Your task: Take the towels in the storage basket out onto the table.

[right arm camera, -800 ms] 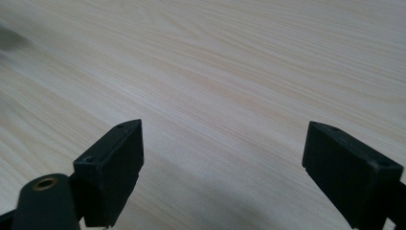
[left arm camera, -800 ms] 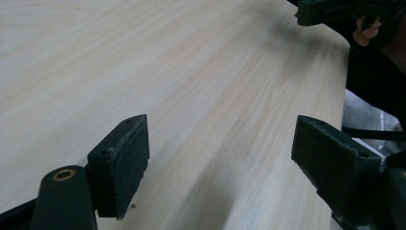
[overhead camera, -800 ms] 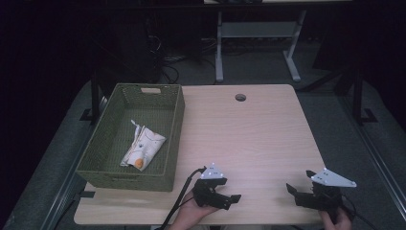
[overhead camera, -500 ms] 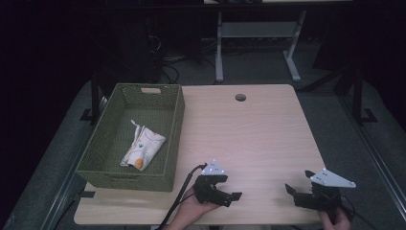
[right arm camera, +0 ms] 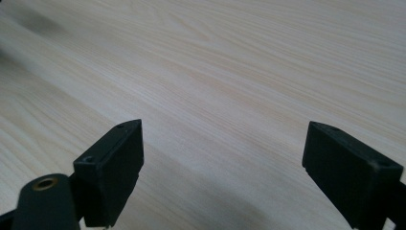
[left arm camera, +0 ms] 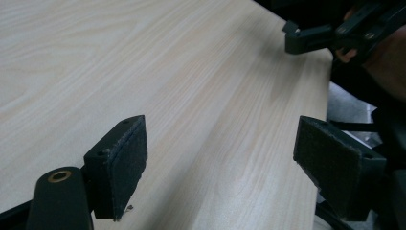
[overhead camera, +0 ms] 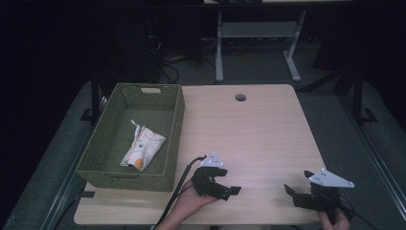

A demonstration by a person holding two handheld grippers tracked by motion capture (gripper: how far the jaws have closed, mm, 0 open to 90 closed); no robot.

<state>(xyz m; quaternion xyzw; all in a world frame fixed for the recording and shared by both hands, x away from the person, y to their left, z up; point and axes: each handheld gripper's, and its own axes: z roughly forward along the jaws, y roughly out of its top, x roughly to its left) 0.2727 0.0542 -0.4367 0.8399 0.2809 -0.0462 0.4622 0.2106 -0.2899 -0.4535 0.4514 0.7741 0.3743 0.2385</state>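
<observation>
Left tongs (overhead camera: 231, 186) shifted slightly, both spread empty (right tongs (overhead camera: 296, 188) half cut off), pouch (overhead camera: 143, 149) print unclear.

Dim, dark surroundings; the table (overhead camera: 258, 129) is evenly lit, close views slightly soft.

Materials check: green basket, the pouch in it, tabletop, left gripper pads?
Green rectangular basket: looks woven, fibre or plastic strand, matte; weave texture and cut-out handle show. White printed pouch: soft cloth or flexible film, creased; cannot tell which. Pale tabletop: wood-grain laminate probably, smooth with low sheen. Left gripper pads: black, fuzzy, felt-like or foam facing on hard black plastic.
</observation>
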